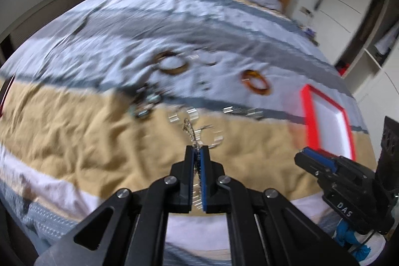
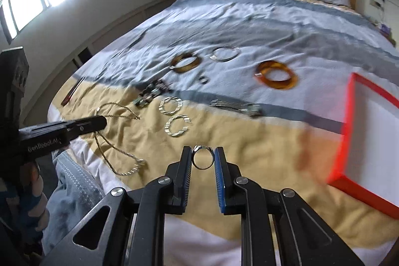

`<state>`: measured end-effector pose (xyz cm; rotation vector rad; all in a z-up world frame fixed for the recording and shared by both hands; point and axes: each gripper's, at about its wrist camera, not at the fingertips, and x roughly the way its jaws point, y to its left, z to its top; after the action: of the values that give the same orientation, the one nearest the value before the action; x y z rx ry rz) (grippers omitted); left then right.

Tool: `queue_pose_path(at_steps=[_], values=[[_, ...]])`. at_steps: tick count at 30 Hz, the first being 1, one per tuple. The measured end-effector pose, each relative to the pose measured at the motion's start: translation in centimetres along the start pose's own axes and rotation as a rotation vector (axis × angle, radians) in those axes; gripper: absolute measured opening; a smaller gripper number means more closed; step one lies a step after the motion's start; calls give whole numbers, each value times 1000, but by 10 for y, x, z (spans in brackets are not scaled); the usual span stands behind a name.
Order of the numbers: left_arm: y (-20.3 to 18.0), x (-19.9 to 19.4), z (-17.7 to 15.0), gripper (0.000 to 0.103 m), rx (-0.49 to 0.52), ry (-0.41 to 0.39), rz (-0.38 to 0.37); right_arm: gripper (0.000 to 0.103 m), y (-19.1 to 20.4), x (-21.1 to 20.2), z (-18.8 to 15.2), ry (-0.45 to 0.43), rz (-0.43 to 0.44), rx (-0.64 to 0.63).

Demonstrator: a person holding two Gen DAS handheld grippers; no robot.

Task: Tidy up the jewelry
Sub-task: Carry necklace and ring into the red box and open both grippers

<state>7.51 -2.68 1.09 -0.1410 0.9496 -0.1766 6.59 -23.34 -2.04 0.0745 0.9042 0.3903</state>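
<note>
Jewelry lies scattered over a striped bedspread point(image 2: 249, 141), with two pieces already lifted. A silver ring point(image 2: 203, 157) sits upright between the pads of the right gripper point(image 2: 203, 153), whose jaws are nearly closed and pinch it from both sides. The left gripper point(image 1: 197, 151) has its jaws clamped fully together on a thin chain necklace point(image 2: 117, 114); in the right wrist view the chain loops out at 12 o'clock from the tip and trails down at 5 o'clock toward the bed edge.

On the tan stripe, at 11 o'clock from the ring, two faceted silver hoops point(image 2: 174, 116) lie close together. Beyond them a dark beaded bracelet point(image 2: 150, 94) sits at the stripe's border. Farther up on the pale fabric are a brown bangle point(image 2: 185, 62), a thin silver bangle point(image 2: 225, 54) at its 2 o'clock, and an amber bangle point(image 2: 276, 75). A metal link band point(image 2: 237, 106) lies at 1 o'clock from the ring. A red-rimmed white tray point(image 2: 346, 121) rests at 3 o'clock, near the right edge.
</note>
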Motion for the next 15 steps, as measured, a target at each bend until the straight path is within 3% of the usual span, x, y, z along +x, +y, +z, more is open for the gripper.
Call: queue_pose_path(at_steps=[8, 15], values=[[-120, 1, 50, 4, 135, -29, -203, 18, -98, -67, -6, -76, -149, 94], [-230, 38, 89, 4, 224, -32, -362, 18, -181, -83, -9, -67, -248, 145]])
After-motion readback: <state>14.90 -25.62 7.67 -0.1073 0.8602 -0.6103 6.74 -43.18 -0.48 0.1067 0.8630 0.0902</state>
